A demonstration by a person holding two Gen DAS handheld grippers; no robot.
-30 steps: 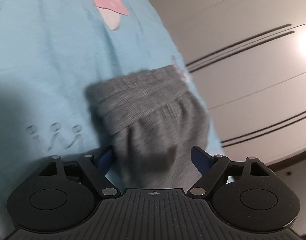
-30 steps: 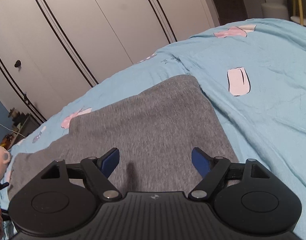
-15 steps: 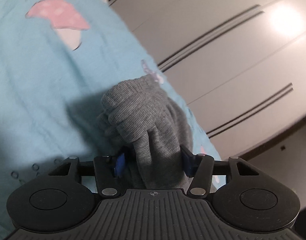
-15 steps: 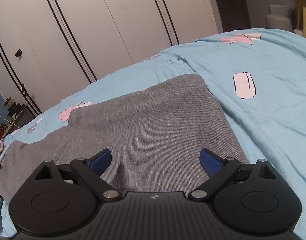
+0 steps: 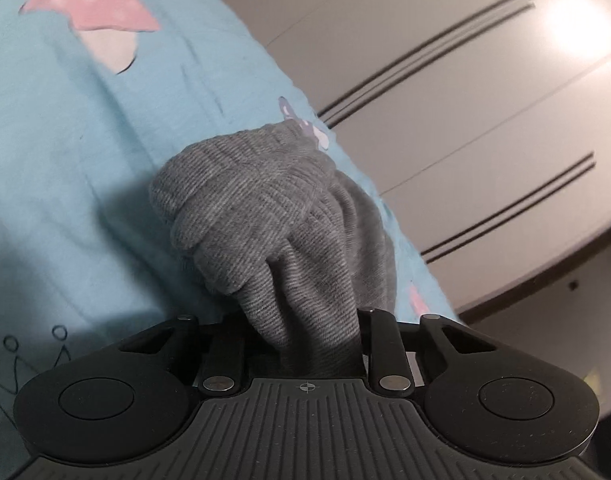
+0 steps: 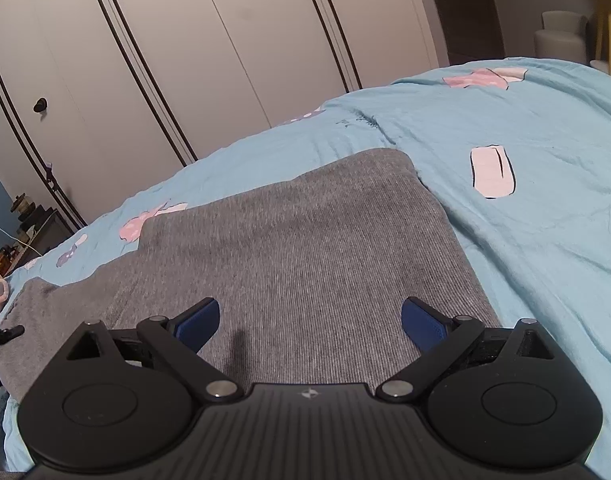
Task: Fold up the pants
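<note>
Grey ribbed pants (image 6: 305,240) lie flat on a light blue bed cover (image 6: 545,240). In the left wrist view the pants' cuffed leg end (image 5: 257,208) is bunched up and rises off the cover. My left gripper (image 5: 305,332) is closing its jaws on that bunched fabric, which fills the gap and hides the pads. In the right wrist view my right gripper (image 6: 309,316) hovers over the wide folded part of the pants. Its blue pads (image 6: 197,320) are spread wide with nothing pinched between them.
The blue bed cover (image 5: 85,140) carries pink mushroom prints. White wardrobe doors (image 6: 225,40) with dark lines stand just past the bed's far edge. A low cabinet with small items (image 6: 29,220) is at the left, and a grey stool (image 6: 561,32) at the far right.
The left jaws came together on the pants leg, and the fabric gathered into a bunch between them. The right jaws spread a little wider; that gripper stayed over the pants.
</note>
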